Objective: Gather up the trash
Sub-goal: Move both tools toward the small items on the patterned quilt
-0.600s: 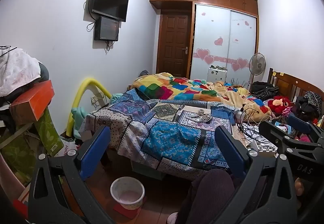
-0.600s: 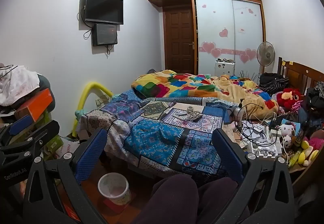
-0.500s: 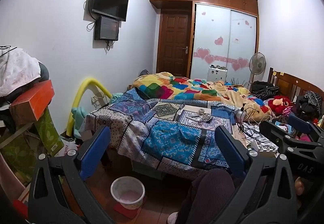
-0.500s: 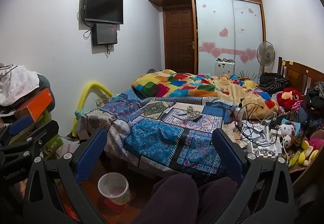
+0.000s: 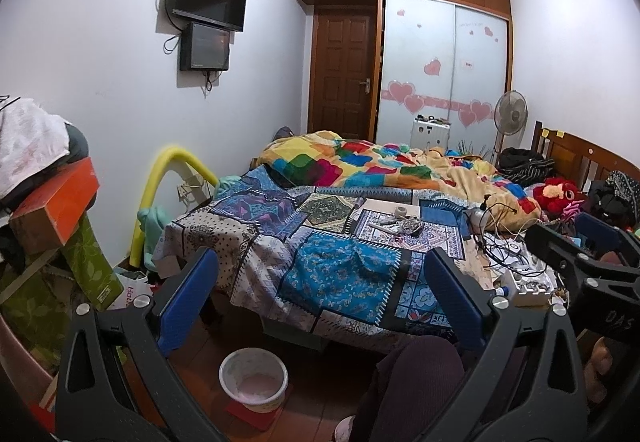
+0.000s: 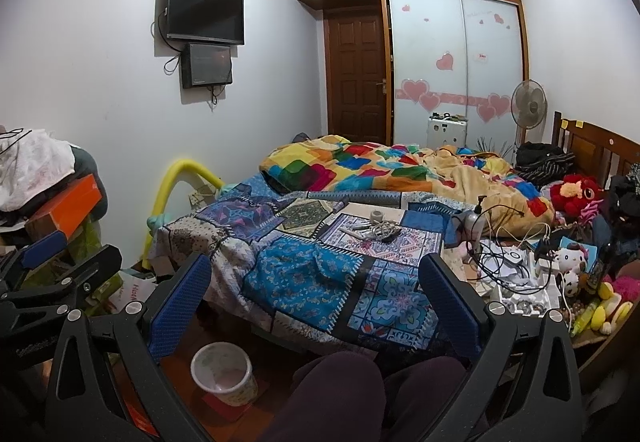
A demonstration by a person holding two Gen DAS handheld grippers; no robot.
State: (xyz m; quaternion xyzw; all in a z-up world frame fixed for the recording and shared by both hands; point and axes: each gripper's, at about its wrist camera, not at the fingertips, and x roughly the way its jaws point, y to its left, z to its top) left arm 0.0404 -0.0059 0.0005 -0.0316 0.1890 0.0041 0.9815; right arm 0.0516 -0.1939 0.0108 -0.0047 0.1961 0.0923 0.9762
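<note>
A small white waste bin (image 5: pixel 253 382) stands on the wooden floor at the foot of the bed; it also shows in the right wrist view (image 6: pixel 222 372). A little heap of scraps and a tape roll (image 5: pixel 400 222) lies on the patchwork bed cover; the right wrist view shows the same heap (image 6: pixel 374 229). My left gripper (image 5: pixel 320 302) is open and empty, held above the floor before the bed. My right gripper (image 6: pixel 316 300) is open and empty too, beside it.
The bed (image 5: pixel 328 242) fills the middle, with a colourful quilt (image 5: pixel 360 166) at the back. Boxes and clothes (image 5: pixel 48 202) pile up at the left. Cables, toys and small items (image 6: pixel 532 274) clutter the right side. The person's knees (image 6: pixel 340 394) are below.
</note>
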